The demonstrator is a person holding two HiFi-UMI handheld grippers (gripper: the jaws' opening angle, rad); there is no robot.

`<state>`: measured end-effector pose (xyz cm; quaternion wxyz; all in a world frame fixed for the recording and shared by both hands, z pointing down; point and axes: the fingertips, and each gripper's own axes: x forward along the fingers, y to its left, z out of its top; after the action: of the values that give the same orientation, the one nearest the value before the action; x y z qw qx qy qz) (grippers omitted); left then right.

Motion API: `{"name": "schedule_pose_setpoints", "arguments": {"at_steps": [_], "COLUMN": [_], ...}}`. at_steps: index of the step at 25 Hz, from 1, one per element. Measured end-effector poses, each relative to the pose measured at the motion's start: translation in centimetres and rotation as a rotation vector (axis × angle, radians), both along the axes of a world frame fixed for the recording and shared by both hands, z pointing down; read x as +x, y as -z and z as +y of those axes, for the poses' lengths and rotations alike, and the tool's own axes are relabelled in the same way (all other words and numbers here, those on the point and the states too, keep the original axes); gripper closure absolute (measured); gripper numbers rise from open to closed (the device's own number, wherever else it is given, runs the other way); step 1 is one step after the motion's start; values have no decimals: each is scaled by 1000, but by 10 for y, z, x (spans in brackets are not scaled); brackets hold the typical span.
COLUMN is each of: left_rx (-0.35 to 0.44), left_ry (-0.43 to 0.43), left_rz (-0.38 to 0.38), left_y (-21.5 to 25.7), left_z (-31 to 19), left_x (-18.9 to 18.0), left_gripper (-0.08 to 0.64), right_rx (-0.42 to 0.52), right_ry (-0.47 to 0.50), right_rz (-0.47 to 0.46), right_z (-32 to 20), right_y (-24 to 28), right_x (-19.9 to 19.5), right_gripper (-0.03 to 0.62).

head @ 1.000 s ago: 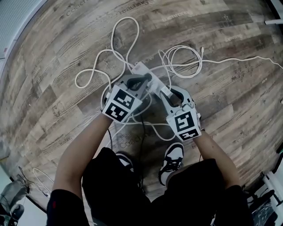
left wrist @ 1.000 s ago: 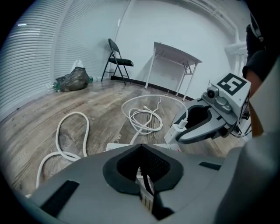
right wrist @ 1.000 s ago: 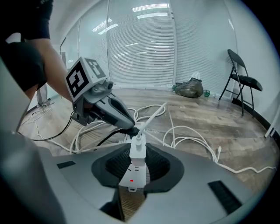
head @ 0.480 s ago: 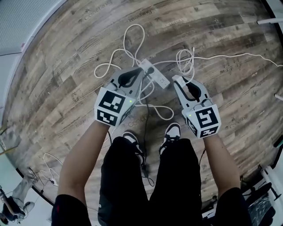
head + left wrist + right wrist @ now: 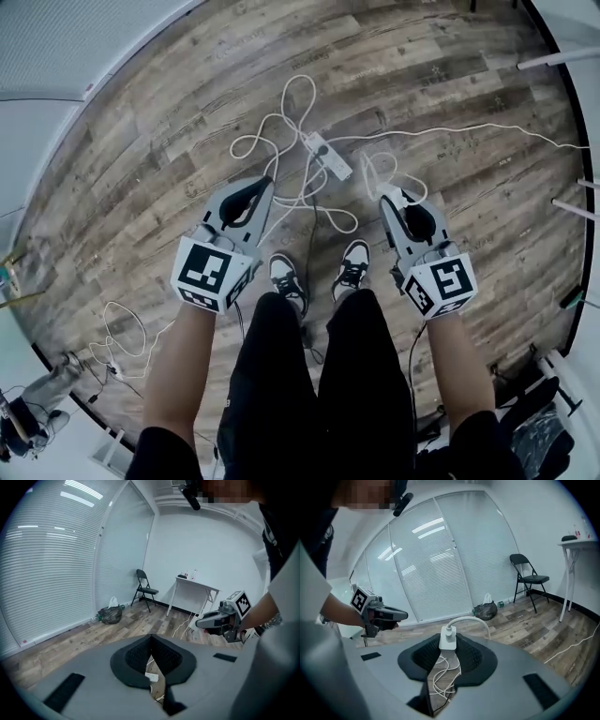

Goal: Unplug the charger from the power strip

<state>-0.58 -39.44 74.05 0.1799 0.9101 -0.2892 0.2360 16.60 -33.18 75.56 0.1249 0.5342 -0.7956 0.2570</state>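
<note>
The white power strip (image 5: pixel 328 157) lies on the wood floor among loops of white cable, far below both grippers. My right gripper (image 5: pixel 384 194) is shut on the white charger (image 5: pixel 448 639), which stands upright between its pads (image 5: pixel 465 654). The charger's cable (image 5: pixel 473 619) arcs off to the right and hangs down to the floor. My left gripper (image 5: pixel 266 182) is shut with nothing in it, its pads (image 5: pixel 140 656) meeting at the tip. The strip (image 5: pixel 151 677) shows through the gap below them. Each gripper appears in the other's view: the right one (image 5: pixel 199 620), the left one (image 5: pixel 404 616).
The person stands with both shoes (image 5: pixel 286 278) just in front of the strip. Tangled white cable (image 5: pixel 272 141) and a black lead (image 5: pixel 310 234) cross the floor. A folding chair (image 5: pixel 145 587), a white table (image 5: pixel 197 584) and a dark rubbish bag (image 5: pixel 110 615) stand by the blinds.
Both grippers have risen well above the floor as the person stood up. The right one carried the charger away from the strip. The left one left the strip behind.
</note>
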Motion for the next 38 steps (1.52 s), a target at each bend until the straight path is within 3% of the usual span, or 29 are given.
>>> {"name": "schedule_pose_setpoints", "arguments": {"at_steps": [4, 9, 14, 18, 26, 32, 38], "left_rx": [20, 66, 131, 136, 251, 360, 400], "left_ry": [40, 123, 221, 317, 284, 251, 210], "left_rz": [36, 81, 138, 190, 246, 234, 276], "left_y": [103, 237, 359, 427, 523, 584, 614], "left_z": [22, 46, 61, 80, 107, 119, 134], "left_x": [-20, -45, -64, -83, -79, -81, -77], "left_gripper": [537, 537, 537, 537, 537, 537, 537], "right_rx": [22, 21, 126, 200, 346, 457, 533], "right_ry": [12, -40, -53, -58, -78, -55, -28], "right_rz": [-46, -36, -35, -19, 50, 65, 97], "right_z": [12, 32, 49, 65, 77, 98, 107], "right_y": [101, 232, 365, 436, 547, 613, 645], "right_x": [-10, -20, -18, -11, -1, -14, -29], "right_gripper": [485, 485, 485, 485, 485, 485, 485]}}
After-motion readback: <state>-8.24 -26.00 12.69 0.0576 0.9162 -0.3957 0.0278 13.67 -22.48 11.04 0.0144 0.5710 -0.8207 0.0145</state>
